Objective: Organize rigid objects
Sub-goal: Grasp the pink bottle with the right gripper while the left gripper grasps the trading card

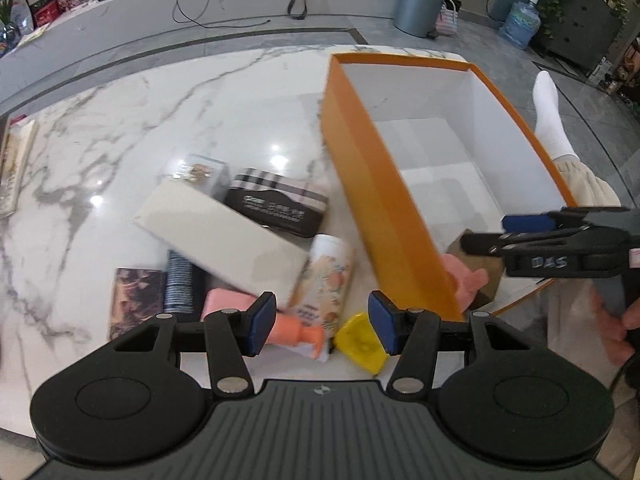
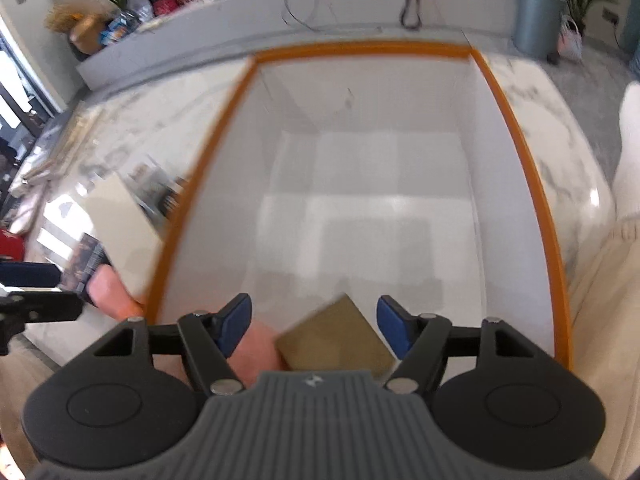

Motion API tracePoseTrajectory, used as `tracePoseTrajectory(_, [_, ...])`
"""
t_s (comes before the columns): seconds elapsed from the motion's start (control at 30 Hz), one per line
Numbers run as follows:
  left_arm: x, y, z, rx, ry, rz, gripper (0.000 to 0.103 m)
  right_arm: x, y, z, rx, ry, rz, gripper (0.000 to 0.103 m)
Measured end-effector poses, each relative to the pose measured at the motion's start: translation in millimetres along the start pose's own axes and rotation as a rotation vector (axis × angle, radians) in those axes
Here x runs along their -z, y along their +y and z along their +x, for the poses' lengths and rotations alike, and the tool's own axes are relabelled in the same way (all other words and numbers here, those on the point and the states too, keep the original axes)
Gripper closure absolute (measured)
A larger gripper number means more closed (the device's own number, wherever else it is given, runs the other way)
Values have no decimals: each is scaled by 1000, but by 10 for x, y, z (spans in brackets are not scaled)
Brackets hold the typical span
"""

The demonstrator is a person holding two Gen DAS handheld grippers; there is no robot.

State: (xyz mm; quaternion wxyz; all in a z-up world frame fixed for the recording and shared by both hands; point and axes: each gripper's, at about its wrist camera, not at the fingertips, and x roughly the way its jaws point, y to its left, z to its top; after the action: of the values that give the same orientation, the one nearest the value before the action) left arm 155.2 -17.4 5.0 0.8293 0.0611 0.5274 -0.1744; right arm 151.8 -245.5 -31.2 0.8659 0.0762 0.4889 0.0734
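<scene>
Brown box [image 2: 336, 340] lies between the right gripper's [image 2: 316, 326] parted jaws, untouched.

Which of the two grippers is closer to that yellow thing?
Left. The left gripper hovers right over the yellow thing; the right gripper is off inside the orange box.

Count on the marble table [image 1: 120, 128]: 1 orange box [image 1: 372, 184] with white interior. Inside it: 1 brown carton [image 1: 486, 276], 1 pink item [image 1: 464, 280], identity unclear. Outside, in the pile: 1 long white box [image 1: 224, 240], 1 plaid tin [image 1: 280, 204], 1 clear plastic case [image 1: 200, 172], 1 peach-print pump bottle [image 1: 324, 284], 1 yellow piece [image 1: 360, 340], 1 pink block [image 1: 224, 304], 1 dark ribbed cylinder [image 1: 178, 284], 1 dark printed box [image 1: 136, 300]. 2 grippers: left [image 1: 322, 326], right [image 2: 314, 322].
</scene>
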Motion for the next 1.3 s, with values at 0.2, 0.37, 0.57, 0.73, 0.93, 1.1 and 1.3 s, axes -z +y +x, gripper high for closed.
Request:
tracePoseTrajectory(0.2, [52,270,-170,-55,-27,-8,40,-92,322,-251,-15,-106,-86,34])
tracePoseTrajectory(0.37, [92,532,-245,-106,-38,-3,40,-153,729,-337,-83,-169,-175,34])
tracePoseTrajectory(0.57, [185,803,-164,-166,-22,11,40,-162,1188,-88,-139,-120,-269,44])
tracePoseTrajectory(0.73, [281,957,-31,-184,-5,90,39,-85,1478,242,-173,-43,-329,45])
tracePoseTrajectory(0.93, [368,1067,208,-163,46,195,32,-12,1711,569,-172,32,-417,46])
tracePoseTrajectory(1.1, [404,1154,445,-154,97,254,28,10,1856,768,-168,64,-479,46])
tracePoseTrajectory(1.3, [370,1312,648,-137,136,222,22,70,1991,908,-157,73,-554,46])
